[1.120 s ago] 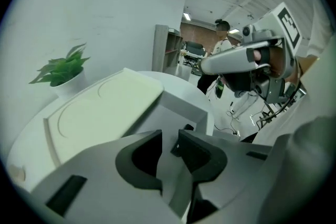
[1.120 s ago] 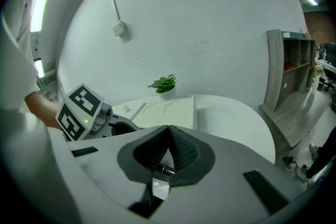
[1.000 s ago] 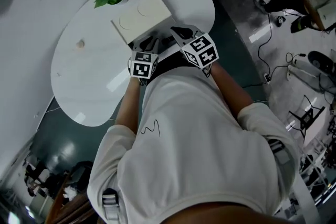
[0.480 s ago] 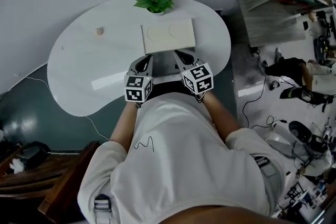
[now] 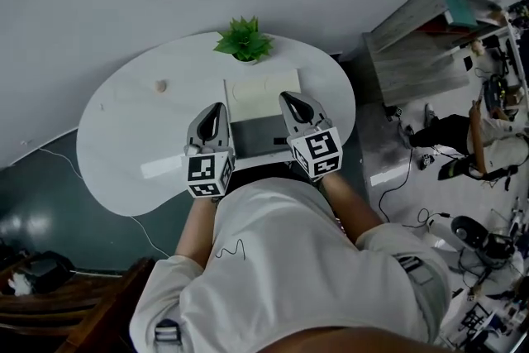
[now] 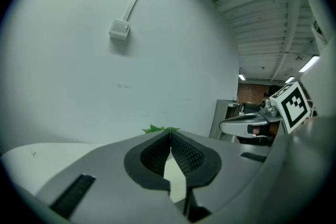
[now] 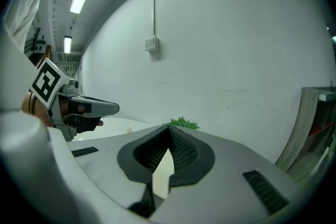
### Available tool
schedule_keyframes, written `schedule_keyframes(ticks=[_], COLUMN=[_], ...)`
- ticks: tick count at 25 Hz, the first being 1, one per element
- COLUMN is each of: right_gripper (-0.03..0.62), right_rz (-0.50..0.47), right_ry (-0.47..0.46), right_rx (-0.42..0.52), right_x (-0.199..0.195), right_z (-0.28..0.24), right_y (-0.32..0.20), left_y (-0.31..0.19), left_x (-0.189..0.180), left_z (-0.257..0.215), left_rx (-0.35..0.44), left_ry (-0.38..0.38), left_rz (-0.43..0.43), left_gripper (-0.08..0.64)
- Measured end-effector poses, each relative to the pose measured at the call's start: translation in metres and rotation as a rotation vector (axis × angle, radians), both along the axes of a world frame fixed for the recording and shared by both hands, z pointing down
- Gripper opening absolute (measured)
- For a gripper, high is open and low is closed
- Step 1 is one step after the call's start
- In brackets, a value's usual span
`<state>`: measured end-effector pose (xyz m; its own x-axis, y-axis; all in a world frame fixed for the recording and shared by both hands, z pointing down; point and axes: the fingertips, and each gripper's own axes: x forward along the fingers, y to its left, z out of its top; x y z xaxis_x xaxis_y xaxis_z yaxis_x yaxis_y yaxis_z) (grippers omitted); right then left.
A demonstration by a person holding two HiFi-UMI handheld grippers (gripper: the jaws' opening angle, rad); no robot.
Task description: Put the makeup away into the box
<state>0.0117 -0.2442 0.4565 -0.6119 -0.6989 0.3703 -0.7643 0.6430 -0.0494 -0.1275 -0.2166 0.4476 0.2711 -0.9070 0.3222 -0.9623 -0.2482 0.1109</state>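
Observation:
The cream box (image 5: 263, 93), flat with two round marks on its top, lies on the white table (image 5: 124, 161) in front of a green plant (image 5: 244, 40). A grey panel (image 5: 259, 136) adjoins its near side. My left gripper (image 5: 213, 108) hovers at the box's left side and my right gripper (image 5: 291, 98) at its right, both raised above the table. In the left gripper view the left gripper (image 6: 170, 136) is shut with nothing between its pads. The right gripper (image 7: 169, 131) is likewise shut and empty. A small beige round thing (image 5: 161, 85) sits alone at the table's far left.
A white wall with a small box fitting (image 6: 119, 29) stands just behind the table. A grey cabinet (image 5: 430, 37) stands to the right, with cables and equipment on the floor beyond. A dark wooden chair (image 5: 91, 318) is at the lower left.
Both grippers have lifted up from the near edge of the box and now point more level toward the wall. The head view has swung round, so the table sits squarer.

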Motion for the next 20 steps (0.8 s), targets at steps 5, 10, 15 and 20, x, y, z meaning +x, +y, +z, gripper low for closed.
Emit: schedule_keyframes(ticks=[5, 10, 15, 20], right_gripper=[-0.002, -0.002, -0.002, -0.002], right_rz=[0.041, 0.071, 0.069, 0.064], right_ry=[-0.038, -0.063, -0.054, -0.050], right_rx=[0.131, 0.193, 0.191, 0.181], right_x=[0.008, 0.017, 0.014, 0.012], right_z=[-0.065, -0.099, -0.100, -0.097], right_y=[-0.016, -0.021, -0.021, -0.019], left_y=[-0.014, -0.018, -0.020, -0.021], left_x=[0.001, 0.008, 0.006, 0.007], left_z=[-0.055, -0.093, -0.097, -0.096], left_rx=[0.106, 0.183, 0.197, 0.193], left_ry=[0.004, 0.007, 0.004, -0.005], left_rz=[0.006, 0.019, 0.018, 0.024], left_gripper=[0.021, 0.021, 0.021, 0.021])
